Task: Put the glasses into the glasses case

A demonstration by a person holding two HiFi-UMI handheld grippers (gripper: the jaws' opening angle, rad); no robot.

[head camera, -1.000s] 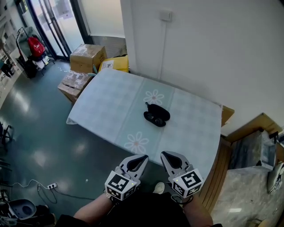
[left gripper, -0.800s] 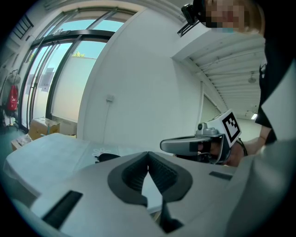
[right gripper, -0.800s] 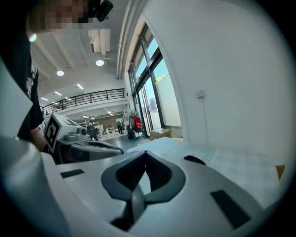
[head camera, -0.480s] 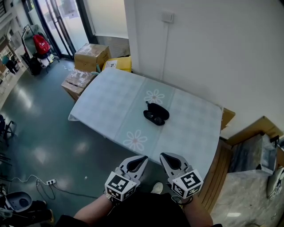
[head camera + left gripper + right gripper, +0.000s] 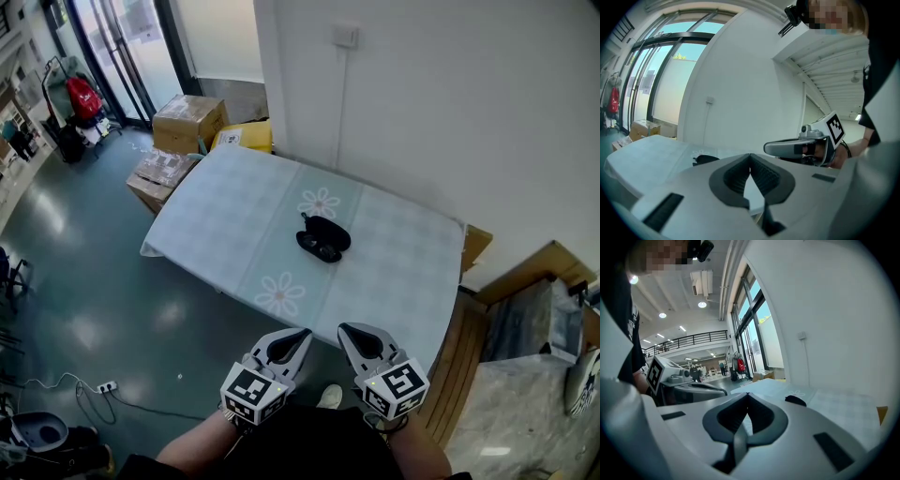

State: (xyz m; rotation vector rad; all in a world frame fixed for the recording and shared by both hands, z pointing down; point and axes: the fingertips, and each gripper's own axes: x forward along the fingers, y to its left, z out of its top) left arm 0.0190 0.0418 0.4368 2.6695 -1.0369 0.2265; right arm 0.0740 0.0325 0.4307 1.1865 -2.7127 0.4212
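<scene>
White wall (image 5: 450, 112), cloth-covered bench (image 5: 234, 211) at 12 o'clock. We find the glasses (image 5: 317, 248) outside the case (image 5: 332, 230), just beside it at 7 o'clock. Left tongs (image 5: 304, 333) and right tongs (image 5: 345, 328) are closed, empty and well short of the bench. We judge the task unstarted.

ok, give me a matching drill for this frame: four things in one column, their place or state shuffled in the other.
Things:
1. glasses case
2. cardboard boxes
3. wall plate
4. left tool

Place or state:
A. on the floor by the table's far left end
B. shut, empty, held short of the table
C. near the table's middle
D. on the wall above the table

Pairs: 1-C, 2-A, 3-D, 4-B
</scene>
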